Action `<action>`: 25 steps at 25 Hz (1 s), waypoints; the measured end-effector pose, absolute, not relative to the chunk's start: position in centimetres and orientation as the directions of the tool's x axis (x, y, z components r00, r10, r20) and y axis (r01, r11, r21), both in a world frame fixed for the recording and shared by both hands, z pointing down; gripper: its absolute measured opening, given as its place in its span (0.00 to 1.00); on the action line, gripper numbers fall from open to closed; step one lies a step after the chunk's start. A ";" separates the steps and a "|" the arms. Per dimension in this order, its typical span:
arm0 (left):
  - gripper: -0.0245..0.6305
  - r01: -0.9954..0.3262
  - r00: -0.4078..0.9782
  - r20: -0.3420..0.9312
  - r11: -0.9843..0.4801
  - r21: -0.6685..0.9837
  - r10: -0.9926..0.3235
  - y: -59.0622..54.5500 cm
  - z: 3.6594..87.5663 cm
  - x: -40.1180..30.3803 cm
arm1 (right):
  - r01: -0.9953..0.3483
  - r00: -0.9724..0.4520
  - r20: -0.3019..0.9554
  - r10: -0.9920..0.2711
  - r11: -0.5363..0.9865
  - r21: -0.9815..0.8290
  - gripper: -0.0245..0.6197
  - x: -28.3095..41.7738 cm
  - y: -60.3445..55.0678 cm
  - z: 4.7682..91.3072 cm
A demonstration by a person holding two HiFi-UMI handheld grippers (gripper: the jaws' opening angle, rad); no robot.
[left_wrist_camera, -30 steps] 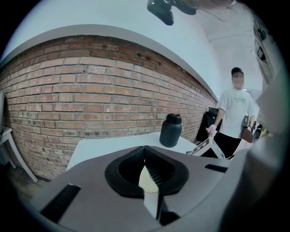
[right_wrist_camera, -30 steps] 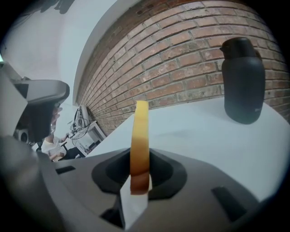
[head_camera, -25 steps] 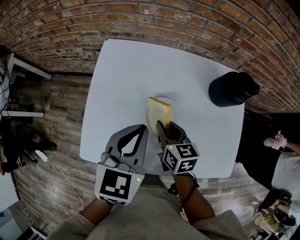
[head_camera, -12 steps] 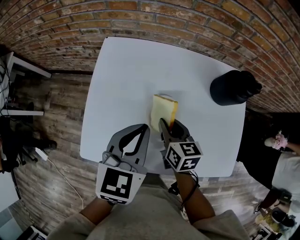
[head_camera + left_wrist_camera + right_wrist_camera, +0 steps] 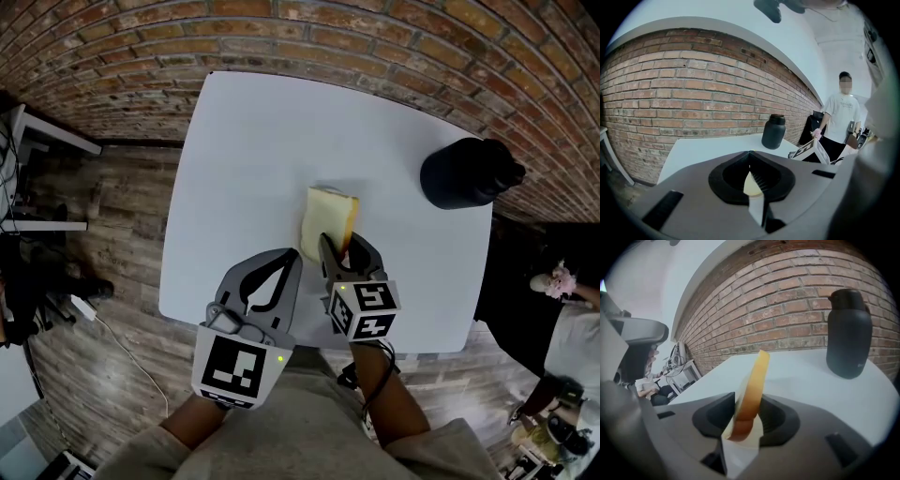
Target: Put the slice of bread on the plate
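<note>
A pale square slice of bread (image 5: 328, 220) with a golden-brown crust stands on edge near the middle of the white table, tilted, its white face turned left. Its near end sits between the jaws of the right gripper (image 5: 349, 251), which have just been opening and seem to have let go. Under it is what looks like a white round plate (image 5: 317, 187), its rim barely distinguishable.
</note>
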State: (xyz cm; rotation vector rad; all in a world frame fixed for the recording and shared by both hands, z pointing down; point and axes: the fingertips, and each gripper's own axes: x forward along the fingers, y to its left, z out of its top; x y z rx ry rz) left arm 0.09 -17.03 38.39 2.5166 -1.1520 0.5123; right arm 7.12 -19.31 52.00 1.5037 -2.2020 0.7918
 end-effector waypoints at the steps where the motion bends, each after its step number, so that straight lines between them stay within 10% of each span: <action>1: 0.05 -0.770 0.611 0.447 -0.622 0.142 -0.653 -17.0 38.4 0.2 | -0.931 -0.364 0.581 -0.728 0.280 -0.233 0.26 7.2 -19.4 52.0; 25: 0.05 -0.768 0.616 0.455 -0.619 0.164 -0.644 -18.0 39.0 0.6 | -0.965 -0.237 0.683 -0.691 0.250 -0.082 0.52 9.2 -20.1 54.8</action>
